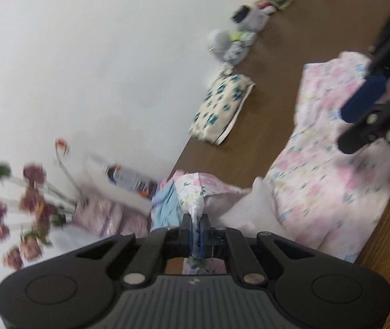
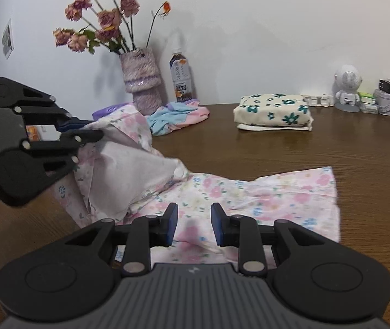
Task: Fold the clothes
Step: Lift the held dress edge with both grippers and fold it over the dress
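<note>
Left gripper clamps a bunched edge of the pink floral garment, which spreads over the wooden table toward two o'clock, while the right gripper hangs over the cloth, jaws parted and holding nothing. Judging from that thin pinch, the fabric could slip free mid-fold. Print on the bottle, at eleven o'clock, is too blurred to read.

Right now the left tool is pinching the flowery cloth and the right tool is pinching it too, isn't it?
Not quite. The left tool is pinching the flowery cloth, but the right tool is not: its jaws stand open above the cloth with nothing between them. The right wrist view shows this.
</note>
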